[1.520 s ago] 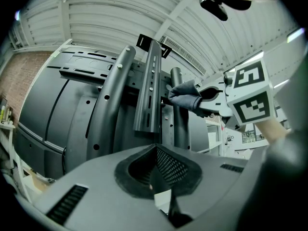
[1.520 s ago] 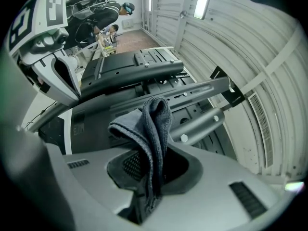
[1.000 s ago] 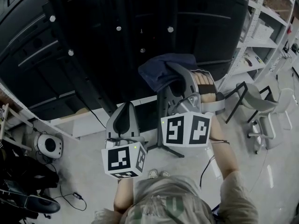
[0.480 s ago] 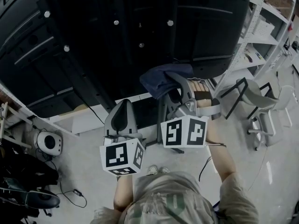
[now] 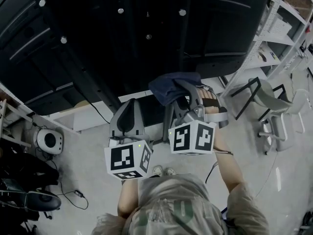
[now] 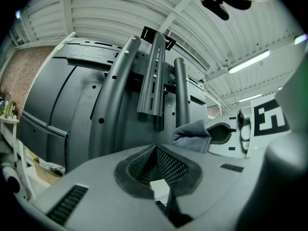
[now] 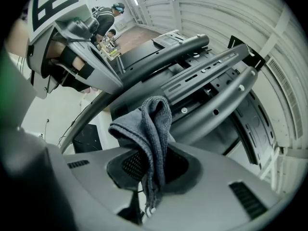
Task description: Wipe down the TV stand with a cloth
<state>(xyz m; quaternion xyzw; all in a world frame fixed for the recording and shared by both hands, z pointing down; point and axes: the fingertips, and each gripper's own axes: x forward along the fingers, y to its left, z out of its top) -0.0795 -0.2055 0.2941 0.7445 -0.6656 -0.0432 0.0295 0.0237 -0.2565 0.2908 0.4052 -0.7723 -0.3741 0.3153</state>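
Observation:
The TV stand's dark grey tubes and slotted mount bracket rise behind the black TV back. In the right gripper view the same tubes run just behind the cloth. My right gripper is shut on a blue-grey cloth, which bunches above the jaws and hangs down between them. The cloth is close to the stand; contact cannot be told. My left gripper is to the left and lower, shut with nothing in it. The cloth shows to its right.
White shelving stands at the right, with a grey chair in front of it. A round white device and cables lie on the floor at left. A white board lies under the TV. People stand far off.
The head view has drifted, so the TV now sits higher in the picture. Both grippers keep nearly the same pose, and the right one still holds the cloth.

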